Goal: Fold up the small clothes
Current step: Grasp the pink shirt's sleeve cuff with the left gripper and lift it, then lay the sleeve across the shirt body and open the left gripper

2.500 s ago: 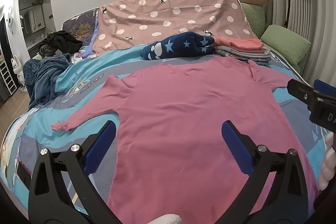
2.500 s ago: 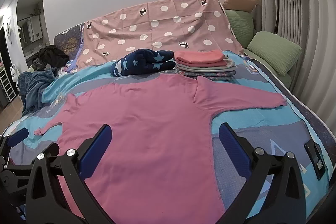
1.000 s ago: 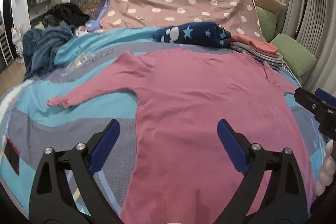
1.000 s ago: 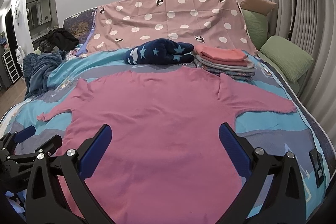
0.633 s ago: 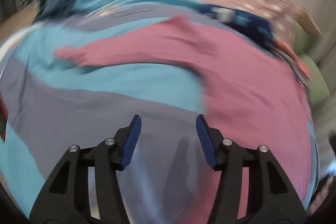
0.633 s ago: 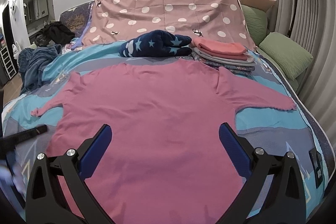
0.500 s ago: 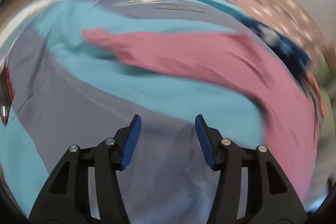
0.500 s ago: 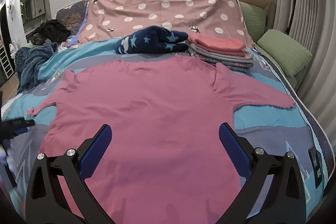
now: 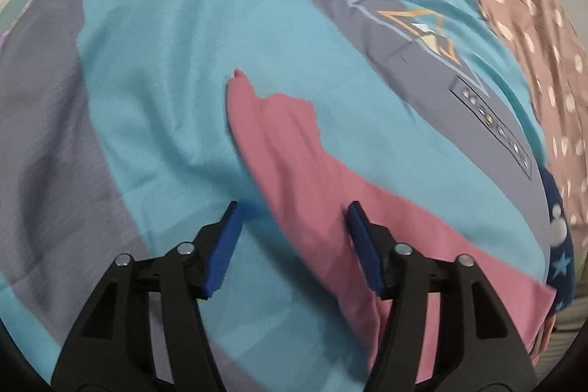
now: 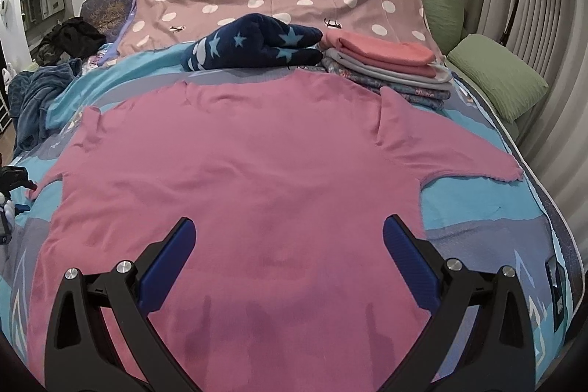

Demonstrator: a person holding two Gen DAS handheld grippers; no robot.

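Left wrist view: the left hand-held gripper point(image 9: 292, 226) hangs open over the pink shirt point(image 9: 294, 149), whose soft sleeve runs between its blue pads across the teal-and-grey bedspread point(image 9: 154, 61).

Right wrist view: the right hand-held gripper point(image 10: 288, 245) gapes wide, the shirt spread flat ahead. Beyond it, a starry navy fleece point(image 10: 257, 43) and folded stack point(image 10: 386, 65).
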